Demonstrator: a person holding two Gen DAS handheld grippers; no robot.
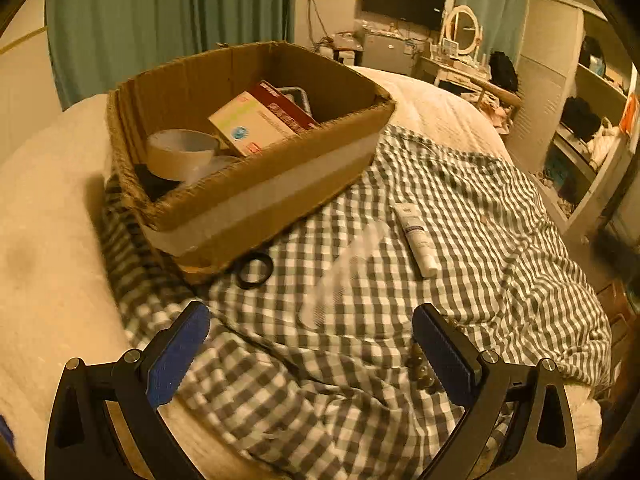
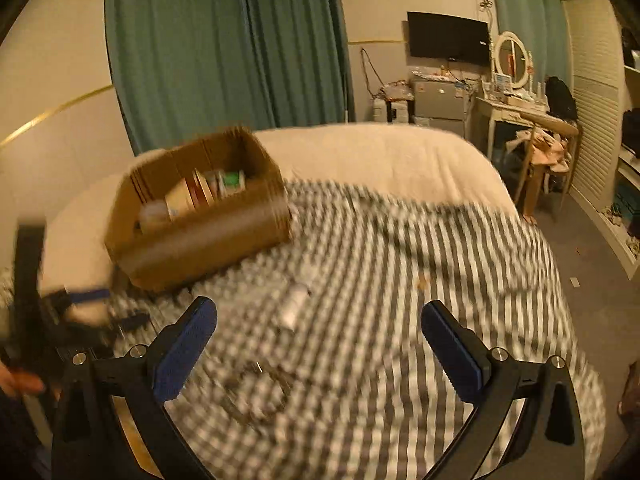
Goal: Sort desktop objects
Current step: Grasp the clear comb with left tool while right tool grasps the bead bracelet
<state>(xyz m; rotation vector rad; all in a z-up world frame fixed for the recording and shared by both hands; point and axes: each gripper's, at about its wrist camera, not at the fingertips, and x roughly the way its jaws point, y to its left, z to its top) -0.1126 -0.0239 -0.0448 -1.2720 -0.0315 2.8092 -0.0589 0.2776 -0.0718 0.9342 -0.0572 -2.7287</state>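
Observation:
A cardboard box sits on a checked cloth on the bed; inside are a roll of brown tape, a beige carton and a dark red carton. On the cloth lie a white tube, a clear plastic piece, a black ring by the box's corner, and small beads near my left gripper's right finger. My left gripper is open above the cloth, empty. The right wrist view is blurred: box, tube. My right gripper is open, empty.
The cream bedspread surrounds the cloth. Green curtains hang behind the bed. A wall television, a small fridge, a dressing table with a round mirror and open shelves stand on the right. The other gripper and a hand show blurred at the right wrist view's left.

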